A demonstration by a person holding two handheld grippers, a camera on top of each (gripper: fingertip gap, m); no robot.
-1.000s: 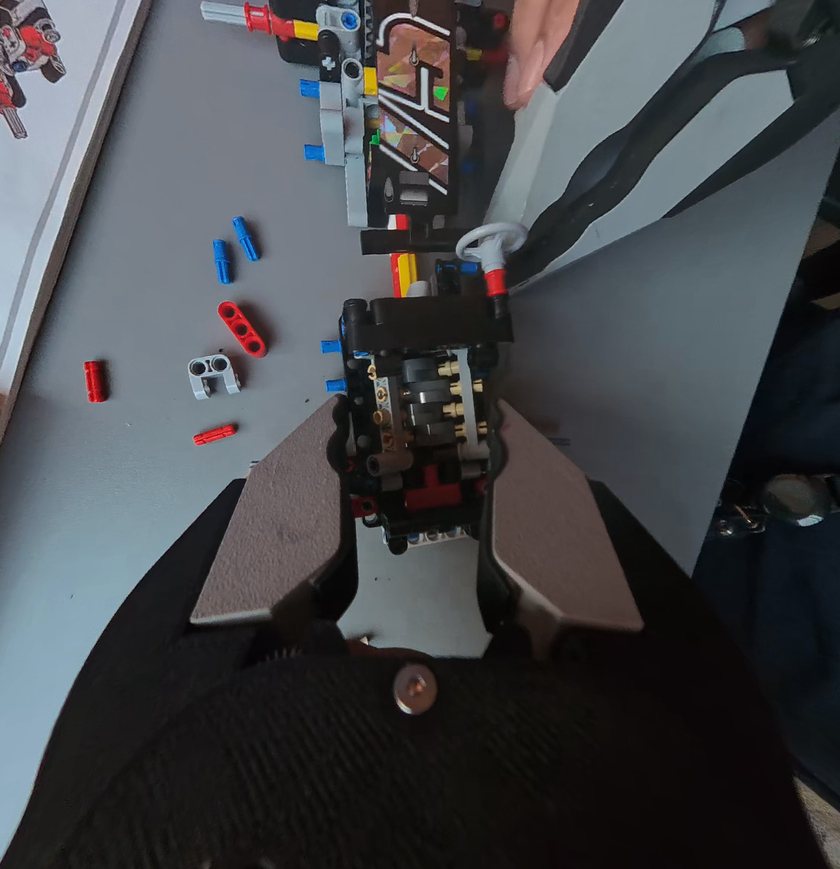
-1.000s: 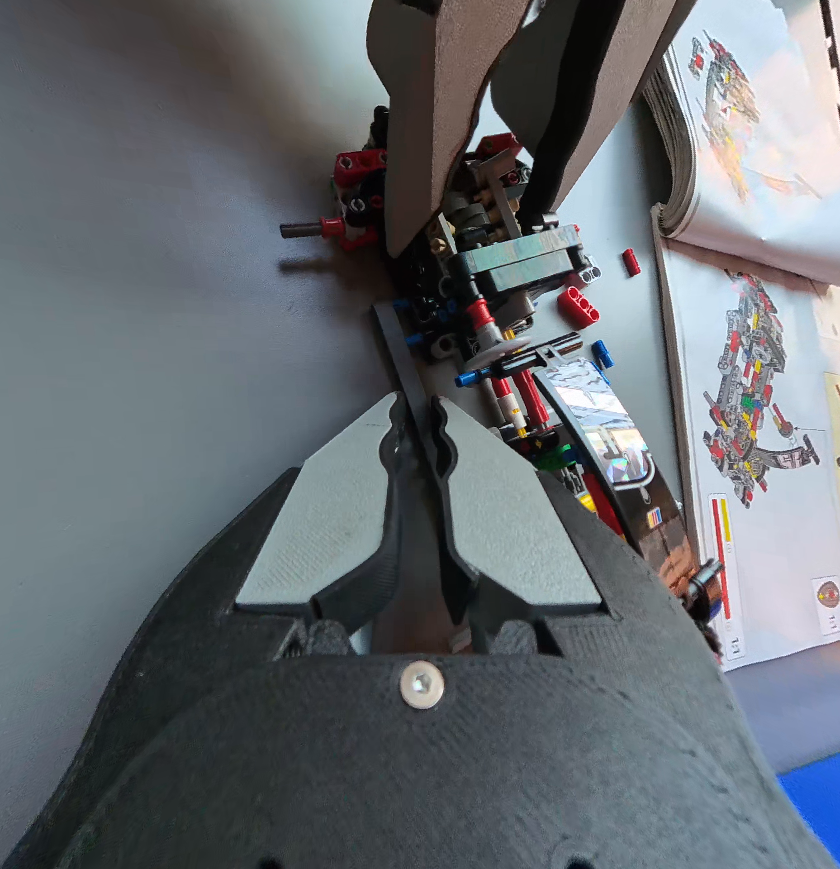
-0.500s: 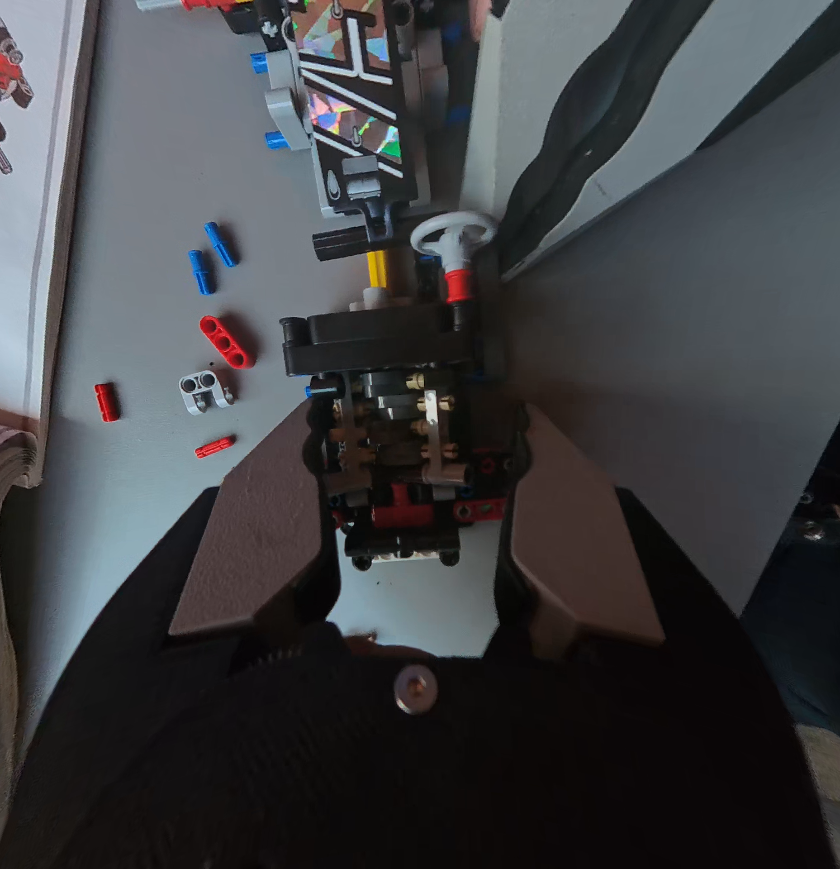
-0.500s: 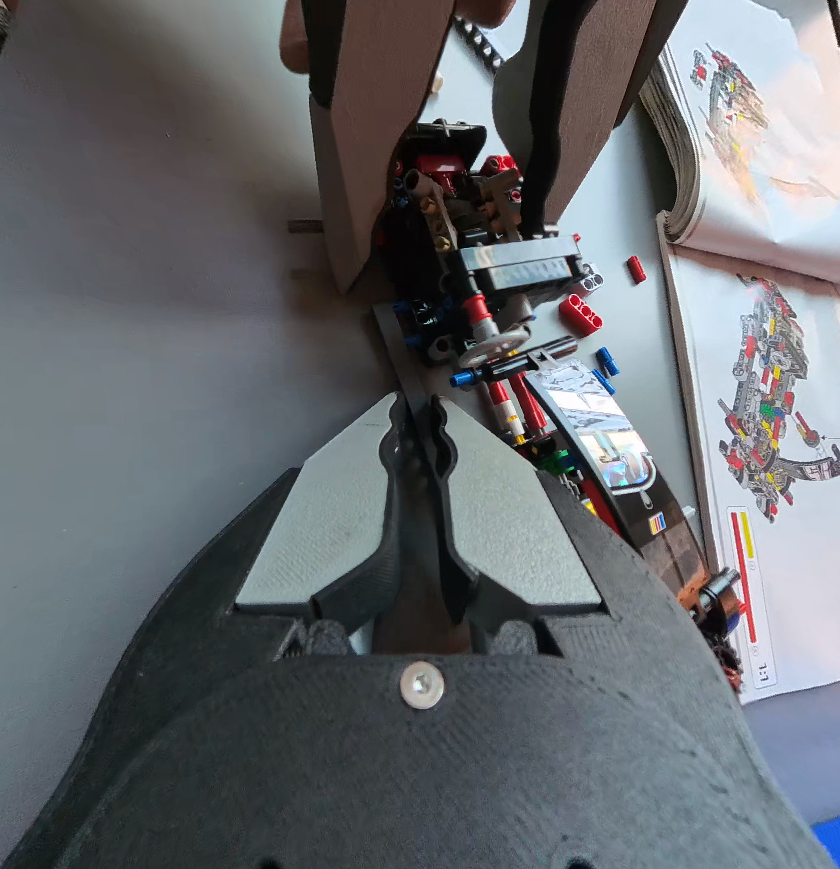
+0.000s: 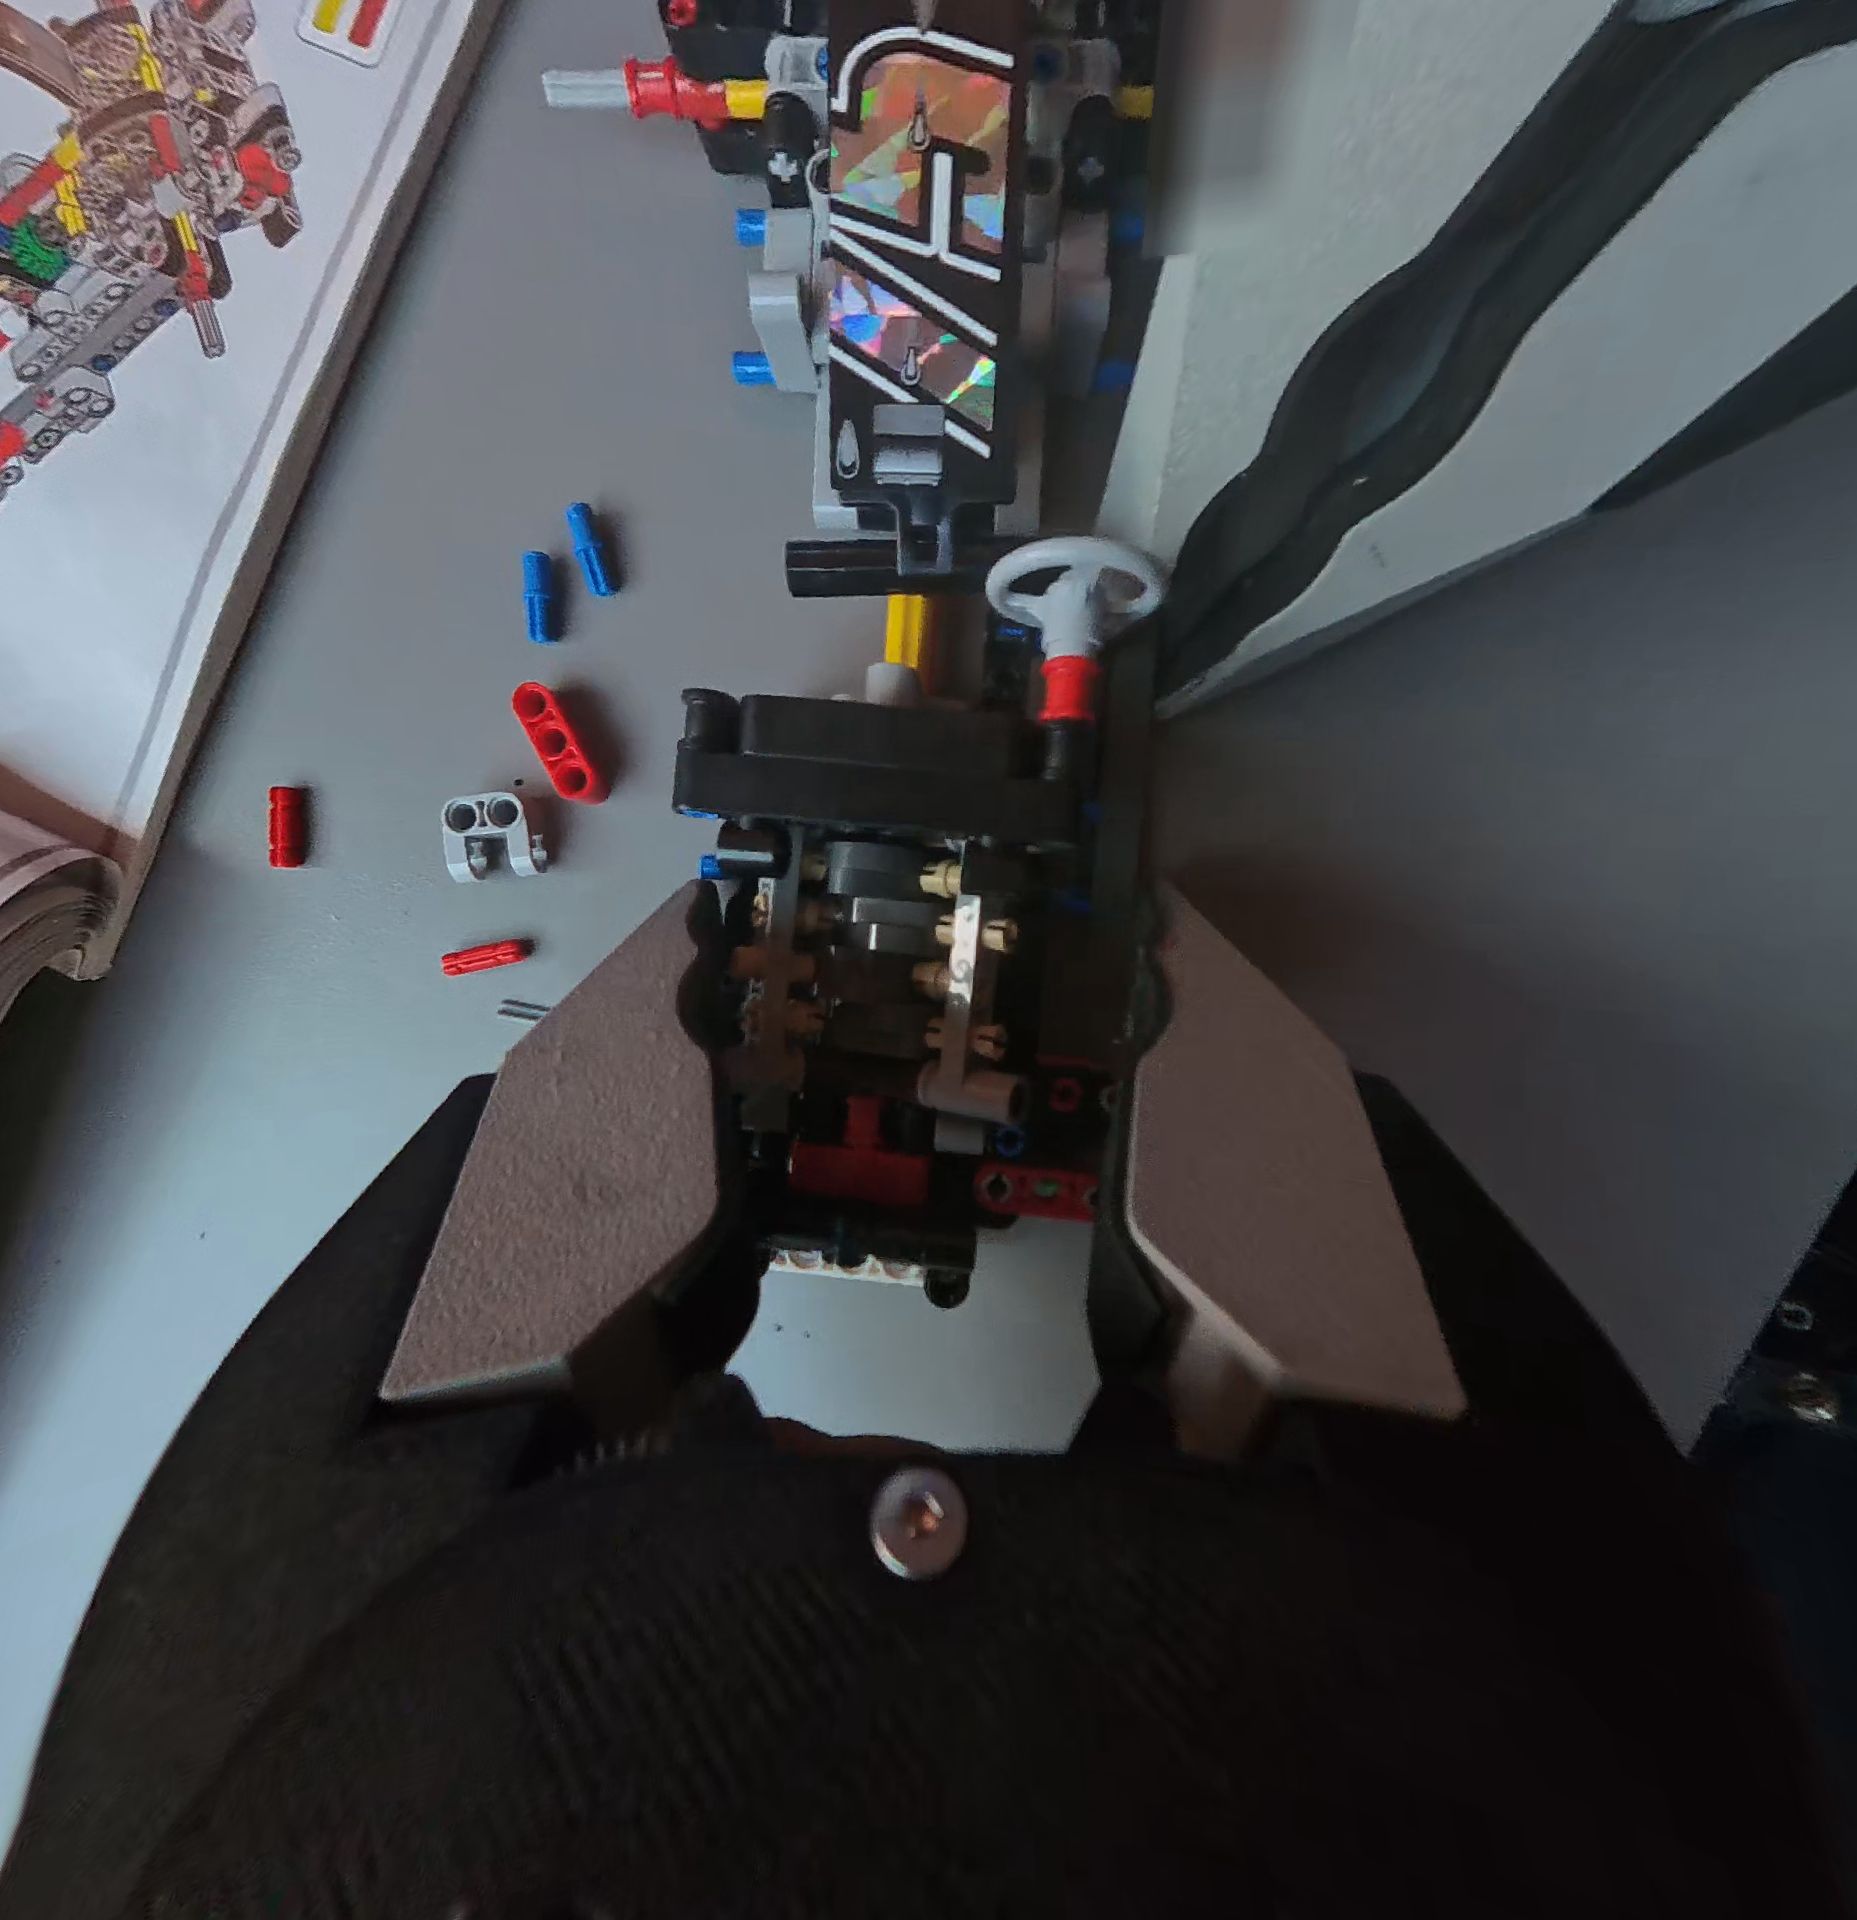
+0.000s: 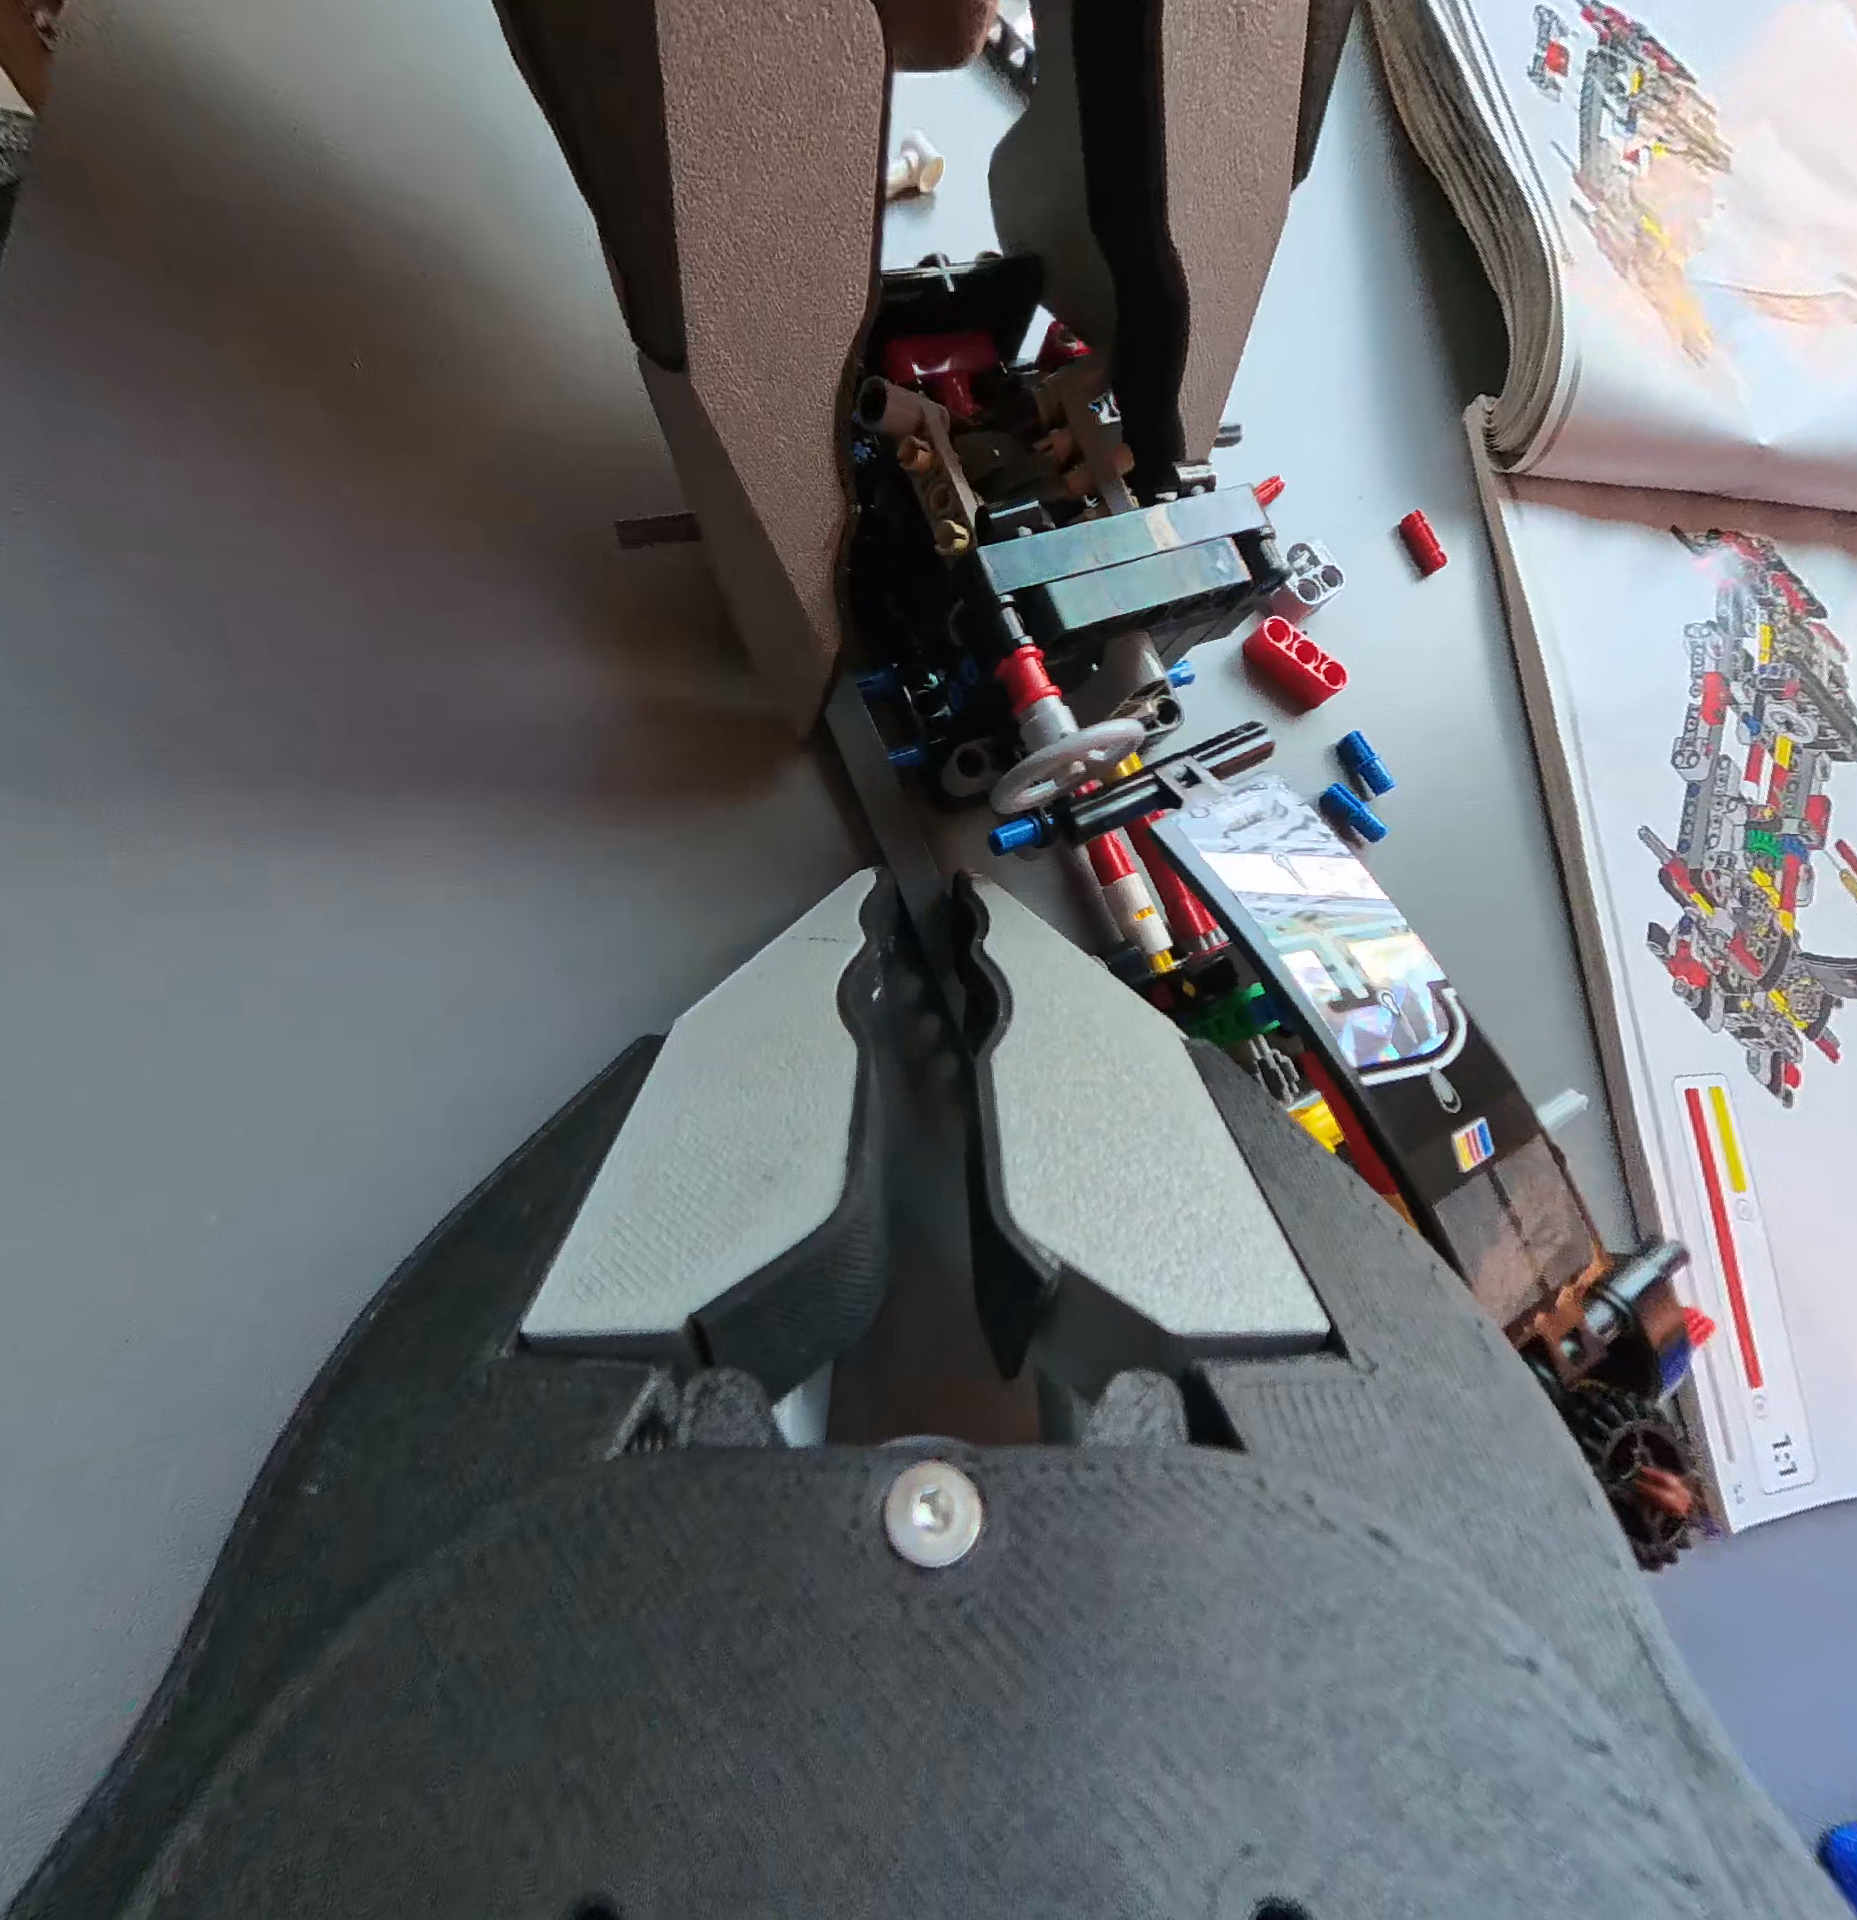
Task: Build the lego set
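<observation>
Near the middle of the grey desk (image 5: 311,1174) lies a long, half-built brick car (image 5: 882,769), with both hand-held grippers on it from opposite ends. The left gripper (image 5: 924,935) has its jaws spread wide, one finger on either side of the car's rear block of gears and tan pins. Both pads sit close to the block's flanks, though I see no plain squeeze on it. The right gripper (image 6: 919,894) is nearly closed, its two pads pinching a long dark beam (image 6: 882,800) that runs along the car's side, toward the front. Between the two grippers stands a small white steering wheel (image 5: 1075,582) on a red collar, and beyond it a black panel with a shiny rainbow sticker (image 5: 919,208).

Loose pieces are scattered on the desk beside the car, toward the edge where the book lies: two blue pins (image 5: 565,566), a red three-hole beam (image 5: 560,743), a grey connector (image 5: 488,836), a short red pin (image 5: 287,826) and a thin red axle (image 5: 485,956). Along that edge lies an open instruction book (image 5: 124,468), its pages showing coloured build drawings.
</observation>
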